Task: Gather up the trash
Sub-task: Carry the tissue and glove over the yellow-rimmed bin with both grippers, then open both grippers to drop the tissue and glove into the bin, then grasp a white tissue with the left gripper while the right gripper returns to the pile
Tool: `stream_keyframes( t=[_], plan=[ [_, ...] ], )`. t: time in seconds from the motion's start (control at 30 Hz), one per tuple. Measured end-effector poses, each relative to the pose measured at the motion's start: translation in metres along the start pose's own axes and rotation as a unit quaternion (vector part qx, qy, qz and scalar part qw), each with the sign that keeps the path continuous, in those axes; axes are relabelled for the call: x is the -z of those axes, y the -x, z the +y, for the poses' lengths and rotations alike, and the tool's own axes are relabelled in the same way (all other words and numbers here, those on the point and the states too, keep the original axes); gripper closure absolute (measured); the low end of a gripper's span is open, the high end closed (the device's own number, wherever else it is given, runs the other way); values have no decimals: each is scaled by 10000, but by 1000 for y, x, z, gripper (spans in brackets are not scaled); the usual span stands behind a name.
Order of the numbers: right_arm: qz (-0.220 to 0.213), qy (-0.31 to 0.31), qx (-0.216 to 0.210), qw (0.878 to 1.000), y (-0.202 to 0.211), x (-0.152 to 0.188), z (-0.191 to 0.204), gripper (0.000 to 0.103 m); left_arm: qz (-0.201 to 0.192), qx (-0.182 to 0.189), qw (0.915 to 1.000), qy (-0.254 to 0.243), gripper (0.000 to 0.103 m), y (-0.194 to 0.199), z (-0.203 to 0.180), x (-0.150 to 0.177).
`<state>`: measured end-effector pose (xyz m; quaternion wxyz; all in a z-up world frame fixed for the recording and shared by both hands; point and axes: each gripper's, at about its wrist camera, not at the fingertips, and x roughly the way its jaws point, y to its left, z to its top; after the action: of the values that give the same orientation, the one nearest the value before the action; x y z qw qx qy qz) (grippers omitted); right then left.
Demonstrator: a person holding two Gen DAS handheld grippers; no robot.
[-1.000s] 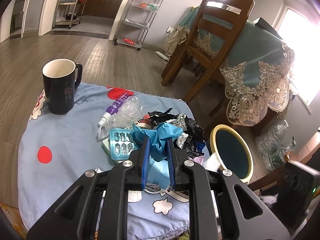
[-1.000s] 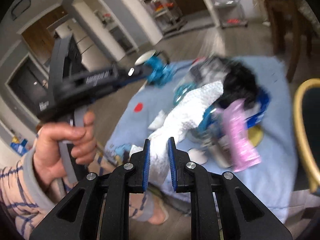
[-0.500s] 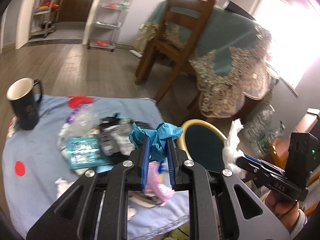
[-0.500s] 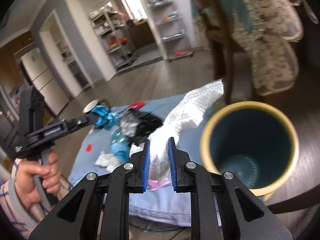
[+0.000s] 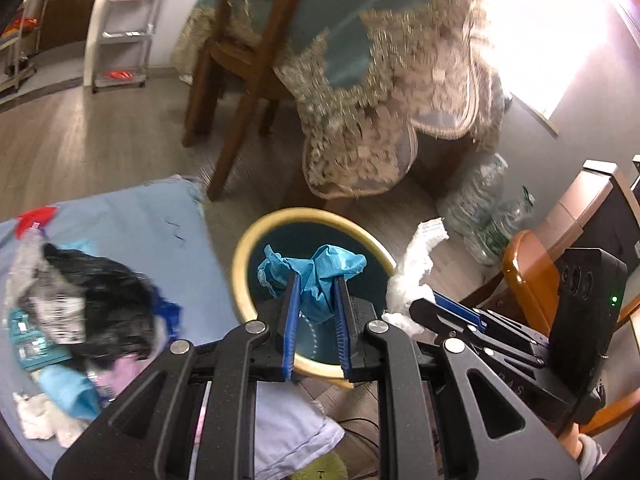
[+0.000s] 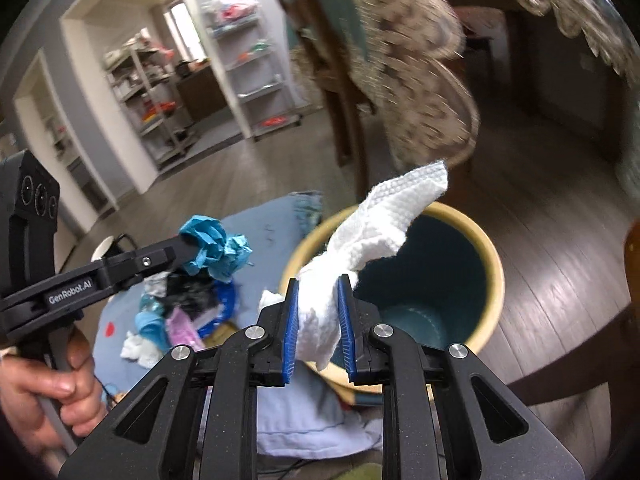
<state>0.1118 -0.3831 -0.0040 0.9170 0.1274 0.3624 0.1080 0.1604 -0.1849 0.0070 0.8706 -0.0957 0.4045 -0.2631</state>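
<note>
My left gripper (image 5: 314, 280) is shut on a crumpled blue glove (image 5: 316, 268), held over the open mouth of a dark teal bin with a yellow rim (image 5: 240, 240). From the right wrist view the same blue glove (image 6: 216, 246) hangs left of the bin (image 6: 494, 276). My right gripper (image 6: 318, 286) is shut on a white paper towel (image 6: 384, 216) that sticks up over the bin's near rim. In the left wrist view that paper towel (image 5: 416, 264) sits just right of the bin.
A low table under a blue cloth (image 5: 132, 216) carries a trash pile (image 5: 88, 304) of black, pink, teal and white scraps. A wooden chair (image 5: 236, 64) and a lace-edged tablecloth (image 5: 360, 120) stand behind the bin. Plastic bottles (image 5: 480, 216) lie on the floor.
Both grippers swung right, away from the trash pile on the blue cloth and over to the bin, each still gripping its piece. The mug has left the left wrist view.
</note>
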Motion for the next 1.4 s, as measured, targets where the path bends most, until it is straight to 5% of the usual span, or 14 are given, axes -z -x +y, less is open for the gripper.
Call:
stream_keyframes(
  t=[0.3, 0.6, 0.8, 1.13, 1.4],
  plan=[
    [483, -299, 327, 9979, -25, 12, -28, 80, 546, 43, 9980, 305, 84, -60, 1, 5],
    [1012, -374, 416, 9933, -51, 25, -31, 70, 727, 12, 9964, 436, 74, -69, 14, 16],
    [978, -302, 469, 9936, -50, 25, -27, 52, 488, -2, 9977, 475, 69, -47, 21, 13],
    [726, -381, 461, 9956, -41, 25, -20, 31, -75, -474, 9988, 20, 33, 11, 28, 18],
    [637, -99, 338, 9973, -38, 34, 11, 23, -356, -955, 9947, 99, 28, 54, 64, 27]
  ],
)
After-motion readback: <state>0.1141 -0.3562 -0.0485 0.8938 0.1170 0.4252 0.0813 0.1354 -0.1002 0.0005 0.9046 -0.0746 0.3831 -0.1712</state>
